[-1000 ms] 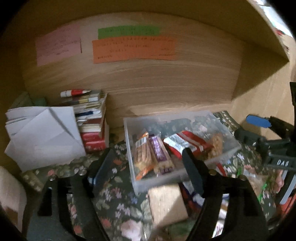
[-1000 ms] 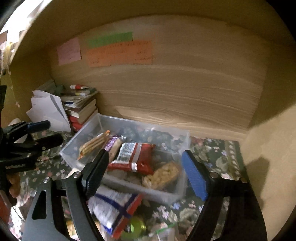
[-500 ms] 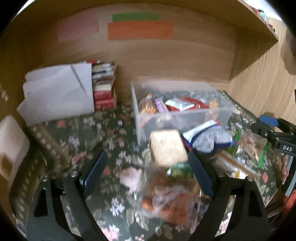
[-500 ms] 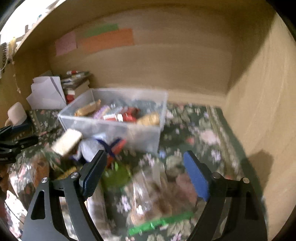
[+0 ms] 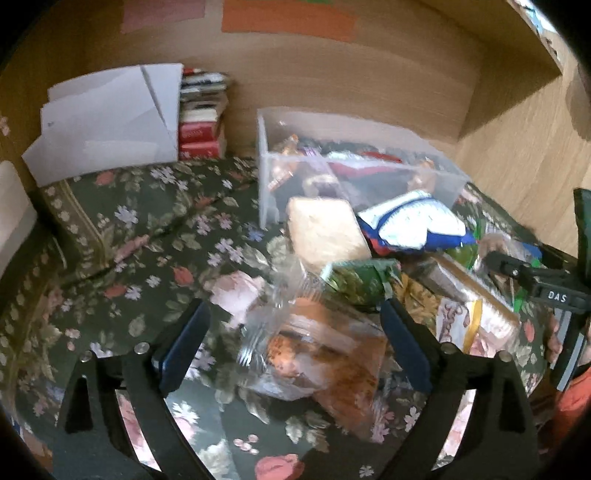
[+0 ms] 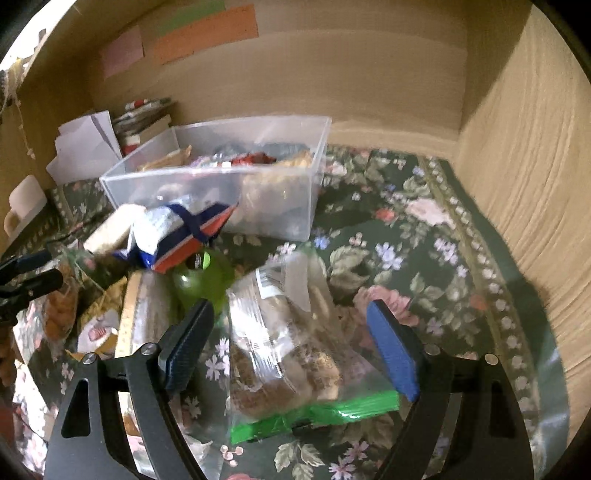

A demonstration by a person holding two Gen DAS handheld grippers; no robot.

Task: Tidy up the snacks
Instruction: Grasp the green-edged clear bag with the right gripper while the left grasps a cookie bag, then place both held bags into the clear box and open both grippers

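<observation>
Hovering low, your right gripper [image 6: 291,343] is spread wide around a zip bag of cookies [image 6: 295,354], low in the frame, its long axis running away from you and its green seal [image 6: 314,415] at the near end. Your left gripper [image 5: 293,345] gapes likewise over a clear bag of orange snacks [image 5: 325,358], whose direction is too blurred to tell. Both have pulled back and dropped since a second ago, when they framed the clear bin [image 6: 207,184]. Beyond the bags lie a green pouch [image 5: 356,280], a tan cracker pack [image 5: 325,229] and a blue-white packet [image 6: 173,232], then the bin mid-frame. A floral cloth [image 6: 406,236] covers the surface; wooden walls [image 6: 369,74] carry paper notes [image 6: 207,33].
</observation>
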